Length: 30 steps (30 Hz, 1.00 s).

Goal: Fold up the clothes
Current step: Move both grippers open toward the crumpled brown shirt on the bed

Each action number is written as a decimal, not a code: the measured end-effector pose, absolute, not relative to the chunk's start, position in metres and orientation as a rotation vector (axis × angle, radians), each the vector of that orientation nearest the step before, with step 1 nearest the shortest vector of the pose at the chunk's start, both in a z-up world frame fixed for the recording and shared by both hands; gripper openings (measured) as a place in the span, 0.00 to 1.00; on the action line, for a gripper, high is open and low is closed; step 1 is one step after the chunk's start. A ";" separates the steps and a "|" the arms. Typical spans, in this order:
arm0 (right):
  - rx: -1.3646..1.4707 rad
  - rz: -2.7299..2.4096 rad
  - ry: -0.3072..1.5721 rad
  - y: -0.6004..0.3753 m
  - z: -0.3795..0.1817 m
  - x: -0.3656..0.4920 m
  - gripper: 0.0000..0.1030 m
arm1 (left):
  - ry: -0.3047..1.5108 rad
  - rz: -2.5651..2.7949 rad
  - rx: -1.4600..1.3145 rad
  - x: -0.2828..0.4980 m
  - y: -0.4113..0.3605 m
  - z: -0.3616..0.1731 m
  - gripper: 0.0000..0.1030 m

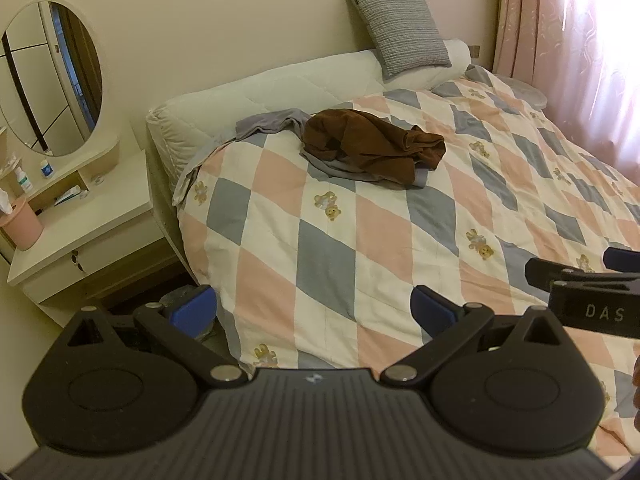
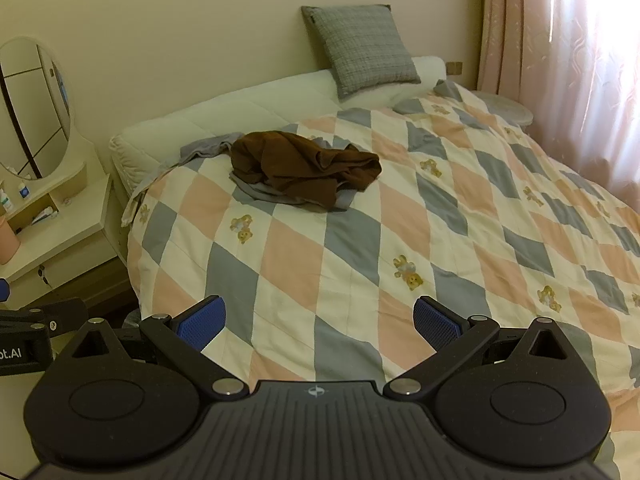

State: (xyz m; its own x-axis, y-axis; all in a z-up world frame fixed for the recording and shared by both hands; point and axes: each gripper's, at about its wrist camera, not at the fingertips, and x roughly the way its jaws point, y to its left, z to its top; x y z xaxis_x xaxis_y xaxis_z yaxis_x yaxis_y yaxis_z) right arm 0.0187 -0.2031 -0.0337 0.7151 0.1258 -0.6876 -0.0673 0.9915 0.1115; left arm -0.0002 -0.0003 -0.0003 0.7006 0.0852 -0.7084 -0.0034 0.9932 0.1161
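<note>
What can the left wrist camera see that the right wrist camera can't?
Only the left wrist view shows the whole pink tissue cup on the dresser and the right gripper's arm marked "DAS".

Only the right wrist view shows the left gripper's arm at its left edge.

Both show the crumpled brown garment on the checkered quilt, the grey cushion, the oval mirror and pink curtains. Each gripper is open and empty.

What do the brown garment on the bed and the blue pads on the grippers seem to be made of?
The brown garment looks like soft matte knit fabric, perhaps cotton: it lies crumpled in limp folds without shine. The blue pads look like rubber or soft plastic, judging by their fine dotted grip texture, though that is uncertain.
</note>
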 end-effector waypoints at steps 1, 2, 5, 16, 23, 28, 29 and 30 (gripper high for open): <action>0.080 0.107 0.766 -0.201 -0.033 0.019 1.00 | 0.793 0.049 0.108 -0.001 -0.001 -0.001 0.99; 0.082 0.109 0.767 -0.200 -0.033 0.019 1.00 | 0.792 0.049 0.107 -0.001 -0.001 -0.001 0.99; 0.081 0.111 0.765 -0.198 -0.031 0.019 1.00 | 0.790 0.048 0.104 -0.002 -0.002 -0.002 0.99; 0.087 0.107 0.752 -0.203 -0.026 0.016 1.00 | 0.792 0.056 0.097 -0.004 0.002 0.000 0.99; 0.109 0.101 0.738 -0.203 -0.022 0.016 1.00 | 0.802 0.056 0.095 -0.002 0.008 0.001 0.99; 0.126 0.087 0.724 -0.204 -0.020 0.019 1.00 | 0.823 0.029 0.080 0.002 0.012 0.000 0.99; 0.130 0.083 0.723 -0.204 -0.020 0.020 1.00 | 0.829 0.021 0.076 0.004 0.013 0.000 0.99; 0.133 0.080 0.722 -0.204 -0.020 0.021 1.00 | 0.835 0.014 0.072 0.005 0.014 -0.001 0.99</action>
